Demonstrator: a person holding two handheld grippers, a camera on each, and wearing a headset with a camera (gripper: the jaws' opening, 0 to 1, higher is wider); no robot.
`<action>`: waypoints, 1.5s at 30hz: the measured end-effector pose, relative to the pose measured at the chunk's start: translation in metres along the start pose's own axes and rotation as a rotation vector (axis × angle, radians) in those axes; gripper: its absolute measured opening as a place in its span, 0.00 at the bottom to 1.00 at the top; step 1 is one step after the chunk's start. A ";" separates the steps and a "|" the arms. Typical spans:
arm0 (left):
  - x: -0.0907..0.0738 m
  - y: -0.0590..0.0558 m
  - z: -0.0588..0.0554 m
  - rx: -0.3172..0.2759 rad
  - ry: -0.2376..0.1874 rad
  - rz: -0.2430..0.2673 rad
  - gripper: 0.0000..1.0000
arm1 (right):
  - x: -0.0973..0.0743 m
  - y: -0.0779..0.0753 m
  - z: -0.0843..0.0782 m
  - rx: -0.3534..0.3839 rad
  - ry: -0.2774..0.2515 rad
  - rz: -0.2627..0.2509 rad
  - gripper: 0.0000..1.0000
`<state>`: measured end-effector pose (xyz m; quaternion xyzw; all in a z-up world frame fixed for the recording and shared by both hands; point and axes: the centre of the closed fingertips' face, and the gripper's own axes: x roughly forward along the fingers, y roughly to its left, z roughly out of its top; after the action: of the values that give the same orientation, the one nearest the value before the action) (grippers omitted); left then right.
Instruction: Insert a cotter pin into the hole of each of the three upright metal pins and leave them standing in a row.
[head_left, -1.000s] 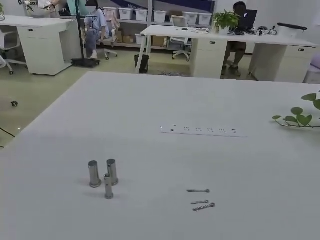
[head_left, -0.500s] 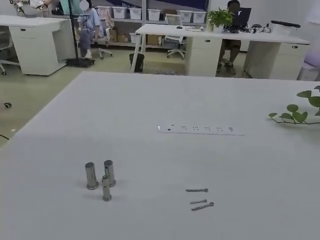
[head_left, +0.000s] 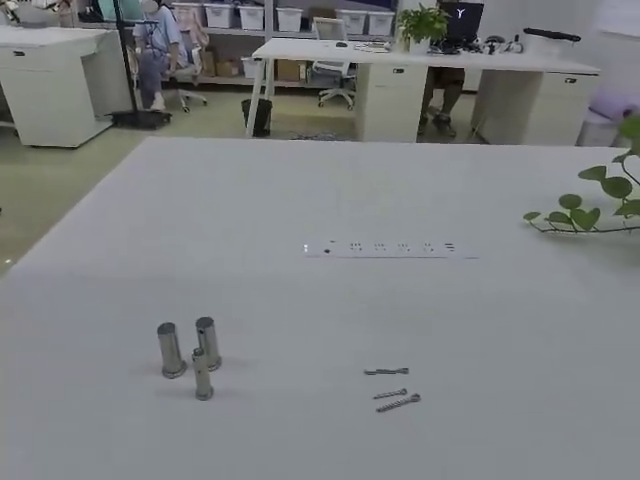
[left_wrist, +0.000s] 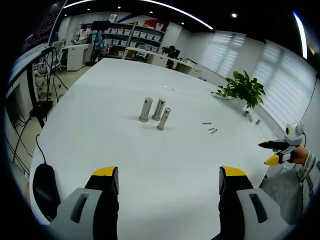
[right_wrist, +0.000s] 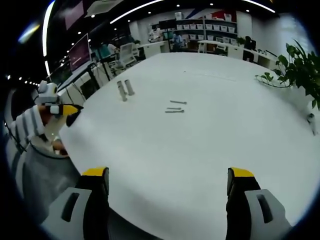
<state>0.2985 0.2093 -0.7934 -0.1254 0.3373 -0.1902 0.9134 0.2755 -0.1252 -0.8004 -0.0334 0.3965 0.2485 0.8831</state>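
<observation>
Left gripper (left_wrist: 169, 175) and right gripper (right_wrist: 167, 175) both gape wide, empty, over the workbench's (head_left: 420, 310) near edge. 3 metal pins (head_left: 190, 355) stand bunched, with 3 cotter pins (head_left: 392, 388) lying flat well to their right. The cotters look thin, light and skittery, so they're probably best pinched at the looped head. Loads of bare room around.

Worktop: I saw a broad white worktop (head_left: 400, 180), with a white power strip (head_left: 390, 248) toward its far edge.
Plants: a leafy vine (head_left: 590, 205) reached in over the right edge.
Furniture: white desks (head_left: 520, 62) stood beyond the far edge, and shelves of white bins (head_left: 290, 18) lined the back wall.
Floor: pale and glossy (head_left: 60, 190).
Windows: blinds (left_wrist: 225, 52) covered one side.
Light: a ceiling strip (left_wrist: 185, 15) glowed overhead.
</observation>
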 end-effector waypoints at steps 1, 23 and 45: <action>0.002 0.002 0.003 -0.002 -0.003 0.000 0.81 | 0.000 0.000 0.000 0.001 0.001 -0.002 0.99; 0.045 0.044 0.076 0.042 -0.157 0.128 0.55 | 0.005 0.000 -0.006 0.004 0.035 -0.011 0.99; 0.115 0.059 0.088 0.208 -0.082 0.107 0.34 | 0.009 -0.003 0.000 0.007 0.040 -0.021 0.98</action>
<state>0.4531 0.2213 -0.8146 -0.0196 0.2846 -0.1697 0.9433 0.2820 -0.1236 -0.8073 -0.0395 0.4145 0.2373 0.8777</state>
